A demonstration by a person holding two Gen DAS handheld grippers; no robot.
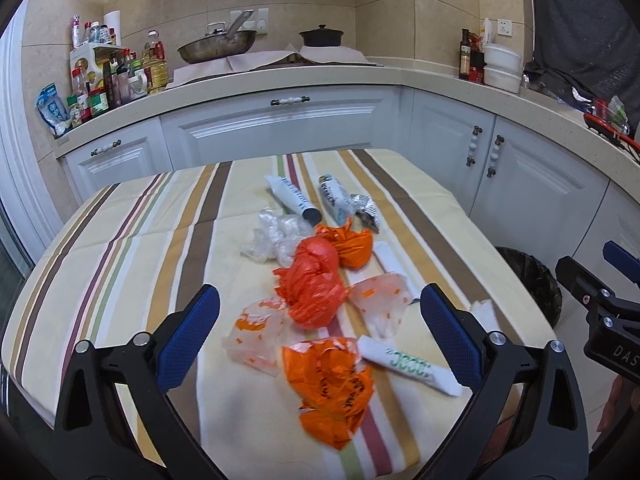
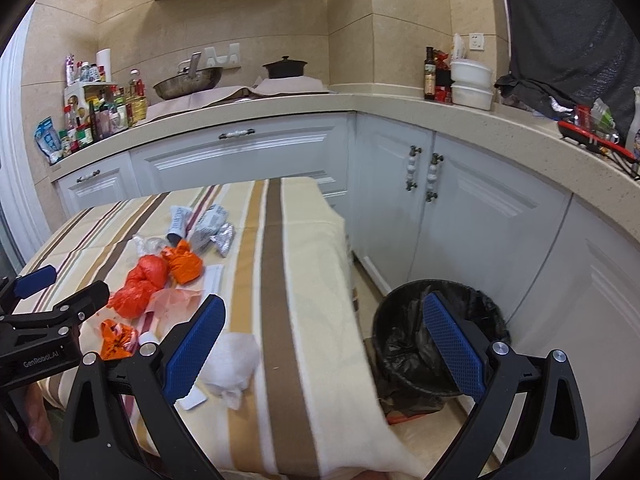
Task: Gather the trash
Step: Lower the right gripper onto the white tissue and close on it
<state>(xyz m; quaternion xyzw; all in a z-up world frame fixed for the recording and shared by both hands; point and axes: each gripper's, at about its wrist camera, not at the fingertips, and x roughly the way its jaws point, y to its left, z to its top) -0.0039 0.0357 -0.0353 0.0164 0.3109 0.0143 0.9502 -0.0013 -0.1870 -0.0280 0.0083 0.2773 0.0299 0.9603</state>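
Trash [image 1: 320,296] lies scattered down the middle of the striped bench [image 1: 120,248]: crumpled orange bags, clear film, squeezed tubes and a white tissue wad [image 2: 232,354] toward its right edge. Left hand-held gripper [image 1: 320,328] hangs spread wide over the nearest orange bags, holding nothing. Right hand-held gripper [image 2: 324,344] is likewise wide and empty, between the bench edge and the black-lined bin [image 2: 440,344]. Light, springy pieces could slip from a shallow pinch or drop short of the bin.
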